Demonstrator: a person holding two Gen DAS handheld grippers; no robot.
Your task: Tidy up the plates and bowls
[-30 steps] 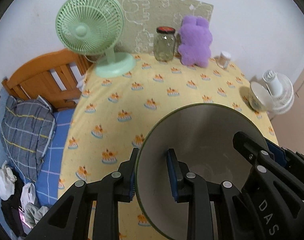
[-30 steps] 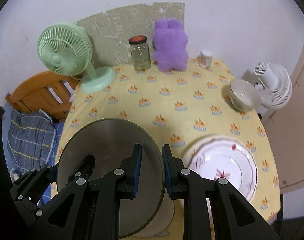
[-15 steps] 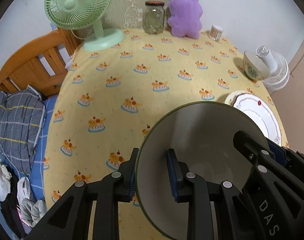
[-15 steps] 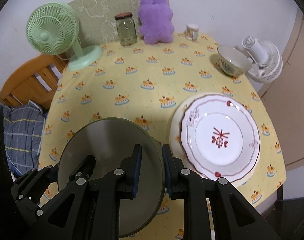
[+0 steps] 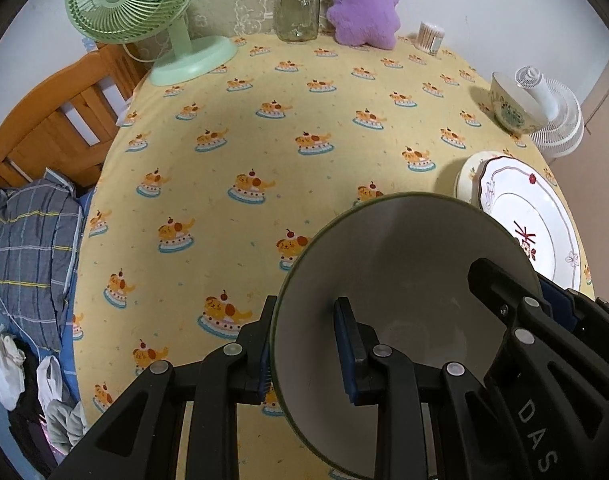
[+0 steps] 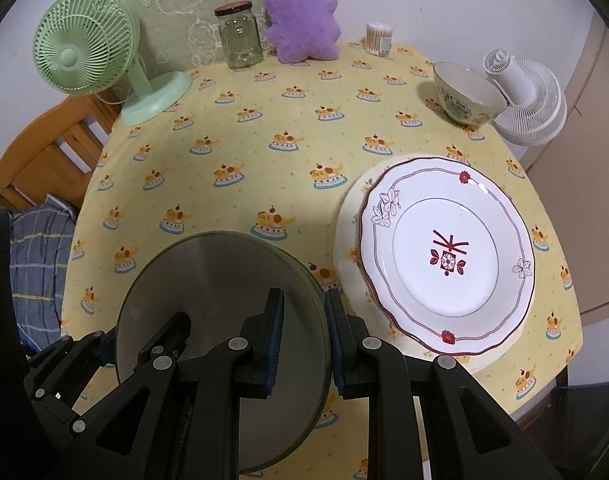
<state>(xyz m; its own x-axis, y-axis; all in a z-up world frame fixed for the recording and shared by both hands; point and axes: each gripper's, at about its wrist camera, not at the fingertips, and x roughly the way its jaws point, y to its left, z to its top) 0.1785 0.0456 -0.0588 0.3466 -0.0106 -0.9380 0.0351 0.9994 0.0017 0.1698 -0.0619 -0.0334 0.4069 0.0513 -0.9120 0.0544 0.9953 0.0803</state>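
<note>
A grey bowl with a dark green rim (image 5: 404, 280) (image 6: 224, 288) hangs tilted over the front of the yellow tablecloth (image 5: 264, 140). Both grippers hold it. My left gripper (image 5: 304, 320) is shut on its left rim, one pad inside and one outside. My right gripper (image 6: 304, 304) is shut on the opposite rim. To the right lies a white plate with red flowers (image 6: 444, 256) (image 5: 532, 216), stacked on a cream plate (image 6: 346, 240). A patterned bowl (image 6: 464, 96) (image 5: 508, 104) stands at the far right edge.
Along the back stand a green fan (image 6: 84, 52), a glass jar (image 6: 240, 40), a purple plush (image 6: 302, 20) and a cotton-swab tub (image 6: 379, 38). A white fan (image 6: 524, 100) is beyond the right edge. A wooden bed frame (image 5: 52, 120) and plaid bedding (image 5: 24, 248) lie left.
Both grippers have sunk toward the table with the grey bowl and tipped further downward. The stacked plates have come into the left wrist view and look larger in the right.
</note>
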